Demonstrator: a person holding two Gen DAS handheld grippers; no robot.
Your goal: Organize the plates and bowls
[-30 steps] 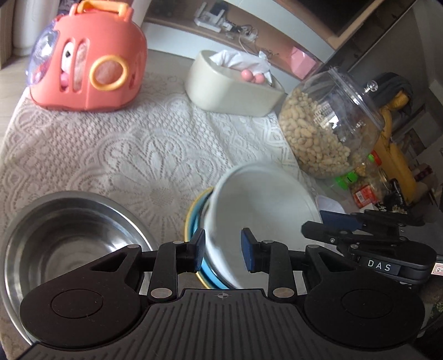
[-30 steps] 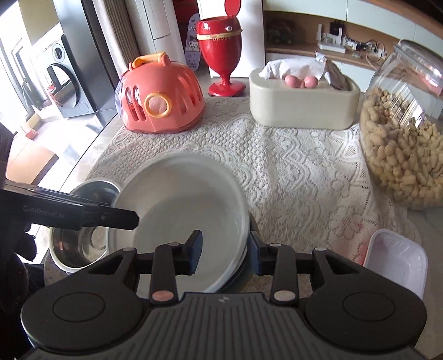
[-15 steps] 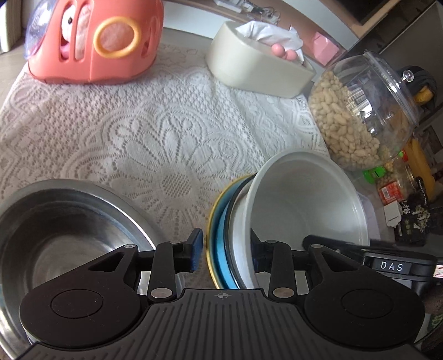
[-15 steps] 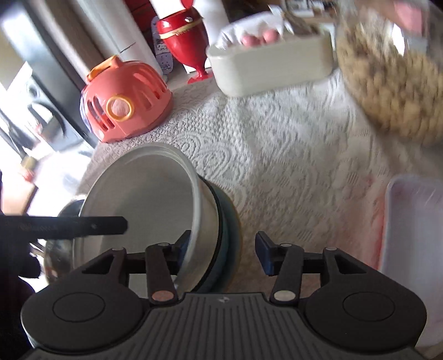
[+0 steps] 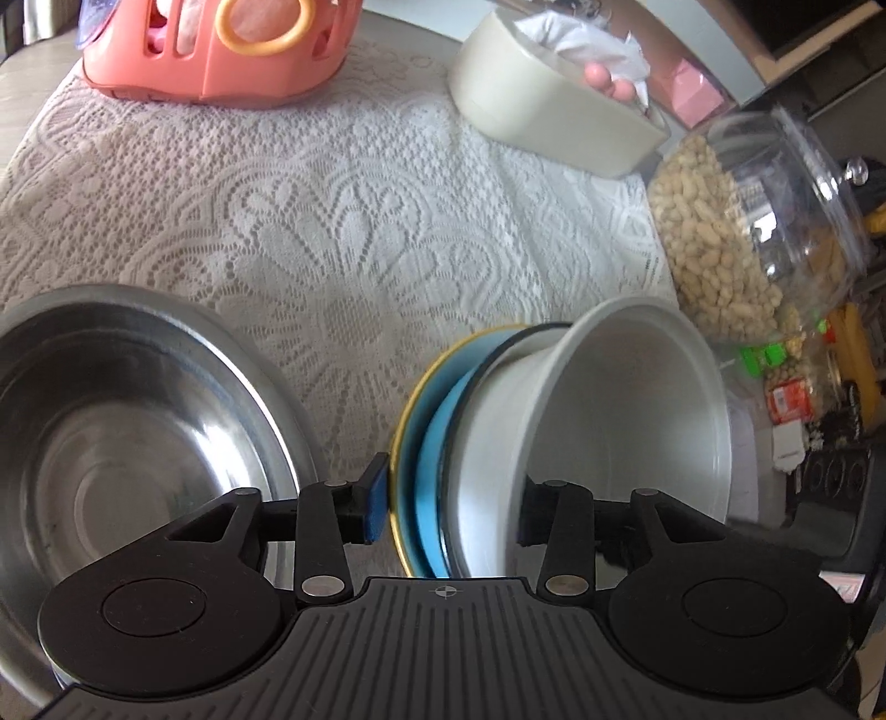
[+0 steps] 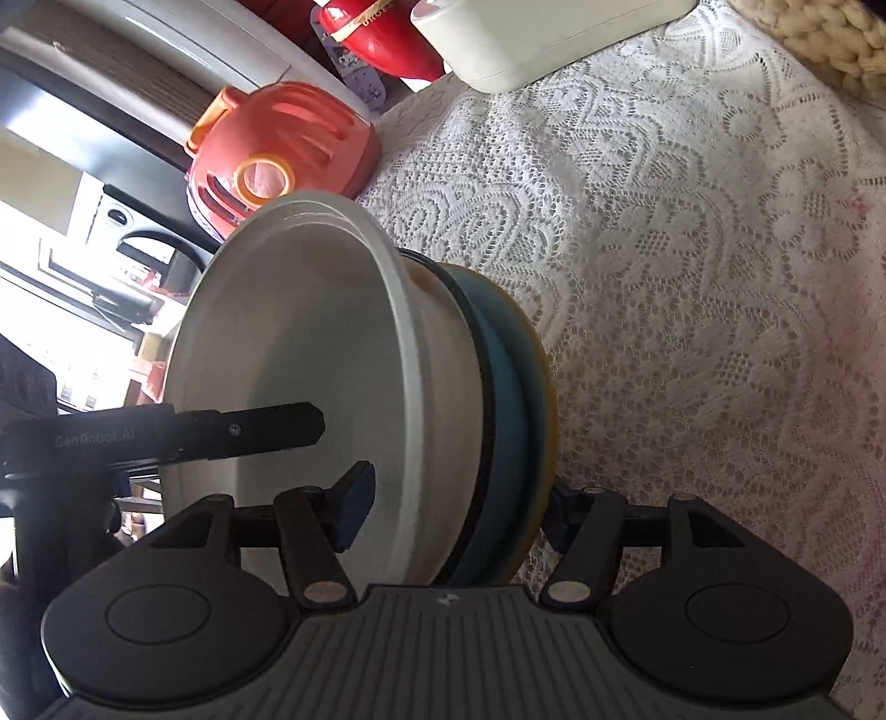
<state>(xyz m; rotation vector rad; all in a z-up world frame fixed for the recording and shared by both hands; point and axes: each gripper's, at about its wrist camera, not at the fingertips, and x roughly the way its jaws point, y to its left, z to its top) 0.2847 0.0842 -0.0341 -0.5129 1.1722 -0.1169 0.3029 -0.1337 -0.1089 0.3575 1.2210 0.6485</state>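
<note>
A stack of a white bowl [image 5: 609, 410], a white black-rimmed dish and a blue plate with a yellow rim [image 5: 426, 443] is between the jaws of both grippers and appears tipped on its side in both views. My left gripper [image 5: 448, 512] has one finger beside the plate's underside and one inside the bowl. My right gripper [image 6: 454, 512] straddles the same stack [image 6: 443, 387] from the opposite side. The jaws stand wide and I cannot see whether the pads press the stack. A steel bowl [image 5: 127, 443] sits empty at the left.
A lace cloth [image 5: 332, 221] covers the table. At the back stand an orange toy carrier [image 5: 221, 44], a cream tissue box [image 5: 542, 111] and a peanut jar [image 5: 747, 232]. A red vase [image 6: 382, 33] shows in the right wrist view.
Both grippers have closed in around the stack, which now appears tilted far onto its side; the cameras have rolled, and the view has swung down towards the cloth.
</note>
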